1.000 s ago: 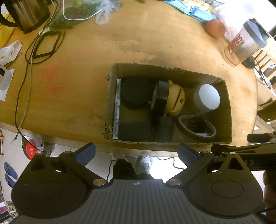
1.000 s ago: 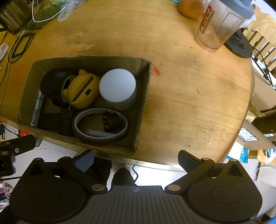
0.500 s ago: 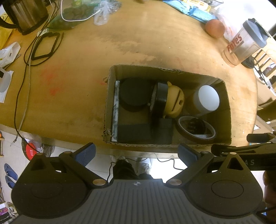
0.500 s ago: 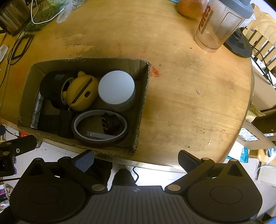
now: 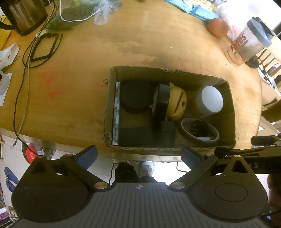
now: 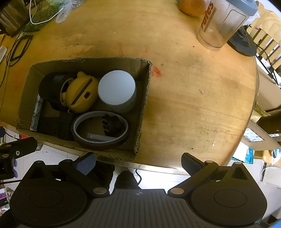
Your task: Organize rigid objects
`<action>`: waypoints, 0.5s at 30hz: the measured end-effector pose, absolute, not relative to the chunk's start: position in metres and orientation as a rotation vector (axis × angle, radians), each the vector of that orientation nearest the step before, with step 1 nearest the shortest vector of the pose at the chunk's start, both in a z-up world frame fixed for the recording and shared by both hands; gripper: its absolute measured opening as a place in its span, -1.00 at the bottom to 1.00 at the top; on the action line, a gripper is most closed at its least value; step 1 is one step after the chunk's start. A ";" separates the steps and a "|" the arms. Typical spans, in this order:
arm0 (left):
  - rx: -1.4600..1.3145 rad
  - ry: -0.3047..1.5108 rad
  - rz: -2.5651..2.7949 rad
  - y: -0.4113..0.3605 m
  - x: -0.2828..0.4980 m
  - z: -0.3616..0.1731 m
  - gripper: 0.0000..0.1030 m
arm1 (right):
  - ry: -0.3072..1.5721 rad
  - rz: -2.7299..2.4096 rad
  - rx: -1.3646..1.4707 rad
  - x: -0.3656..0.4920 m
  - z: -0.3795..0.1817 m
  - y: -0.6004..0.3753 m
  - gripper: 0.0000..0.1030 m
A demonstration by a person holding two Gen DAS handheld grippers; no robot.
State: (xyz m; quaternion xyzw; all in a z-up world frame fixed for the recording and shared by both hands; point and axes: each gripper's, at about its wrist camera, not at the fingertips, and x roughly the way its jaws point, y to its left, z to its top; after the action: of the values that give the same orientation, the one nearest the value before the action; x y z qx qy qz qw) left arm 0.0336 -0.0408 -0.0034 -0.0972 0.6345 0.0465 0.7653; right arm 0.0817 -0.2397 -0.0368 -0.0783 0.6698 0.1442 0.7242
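2 grippers: your left gripper [image 5: 137, 155] and right gripper [image 6: 138, 162] gape, holding nothing.
Change since 1 s: none; cardboard box [image 6: 143, 98] holds the yellow toy [image 6: 79, 95].

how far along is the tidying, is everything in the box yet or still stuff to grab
Looks mostly done: the cardboard box already holds the yellow bear-shaped item, white cylinder, tape ring and several black pieces. Nothing is in hand; the left gripper and right gripper are both open, off the table edge. Whether the shaker bottle and orange fruit belong in the box is unclear.
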 end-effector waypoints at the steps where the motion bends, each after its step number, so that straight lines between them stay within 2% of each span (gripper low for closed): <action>1: -0.211 1.379 0.102 -0.041 0.034 -0.003 1.00 | 1.479 0.318 -0.172 0.082 -0.037 -0.240 1.00; 15: -0.212 1.377 0.101 -0.040 0.033 -0.004 1.00 | 1.479 0.317 -0.173 0.081 -0.037 -0.239 1.00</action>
State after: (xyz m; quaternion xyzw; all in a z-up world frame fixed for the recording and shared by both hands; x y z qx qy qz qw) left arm 0.0330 -0.0401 -0.0037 -0.0974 0.6340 0.0467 0.7657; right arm 0.0808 -0.2391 -0.0373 -0.0784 0.6702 0.1437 0.7239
